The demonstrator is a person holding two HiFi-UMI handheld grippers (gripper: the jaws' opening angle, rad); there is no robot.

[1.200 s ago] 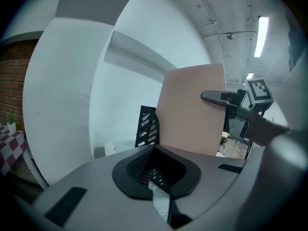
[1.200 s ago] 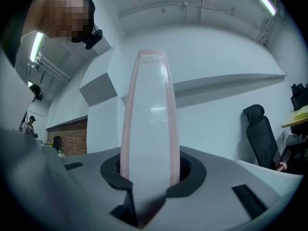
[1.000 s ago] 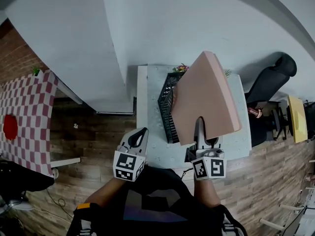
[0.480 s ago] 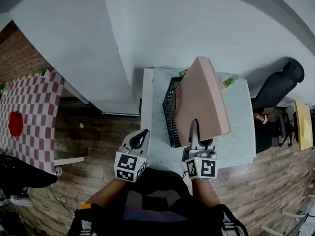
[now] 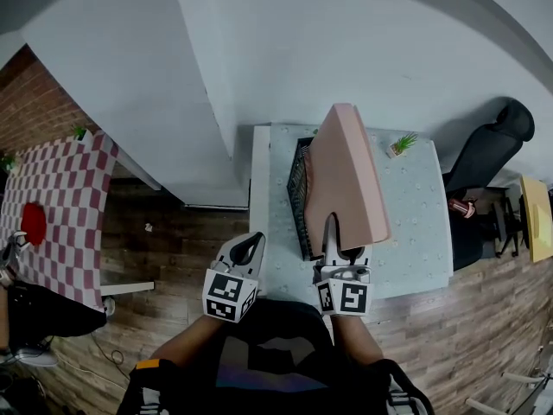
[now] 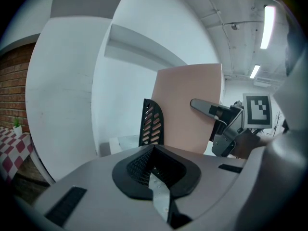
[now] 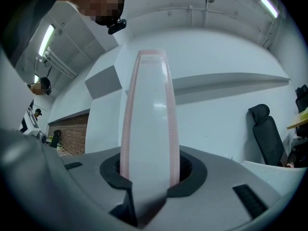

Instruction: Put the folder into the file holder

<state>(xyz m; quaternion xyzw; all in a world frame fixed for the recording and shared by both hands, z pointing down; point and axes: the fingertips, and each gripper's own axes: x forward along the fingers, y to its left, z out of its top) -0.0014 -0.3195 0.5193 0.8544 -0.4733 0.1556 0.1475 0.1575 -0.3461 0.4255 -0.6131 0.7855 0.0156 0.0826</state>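
Note:
A large pink folder (image 5: 347, 175) stands almost on edge above the table, and my right gripper (image 5: 339, 242) is shut on its near lower edge. In the right gripper view the folder (image 7: 149, 114) rises straight up between the jaws, its spine toward the camera. A black mesh file holder (image 5: 298, 199) stands on the table just left of and partly behind the folder. The left gripper view shows the holder (image 6: 151, 121) beside the folder (image 6: 190, 109). My left gripper (image 5: 249, 247) hovers at the table's near left corner, shut and holding nothing.
The pale speckled table (image 5: 415, 223) stands against a white wall, with a small potted plant (image 5: 400, 143) at its far right. A black office chair (image 5: 484, 150) is to the right. A red-checked table (image 5: 60, 197) lies far left across the wooden floor.
The folder has turned from lying broadly tilted to nearly edge-on and has shifted left toward the file holder. The left gripper has stayed about where it was.

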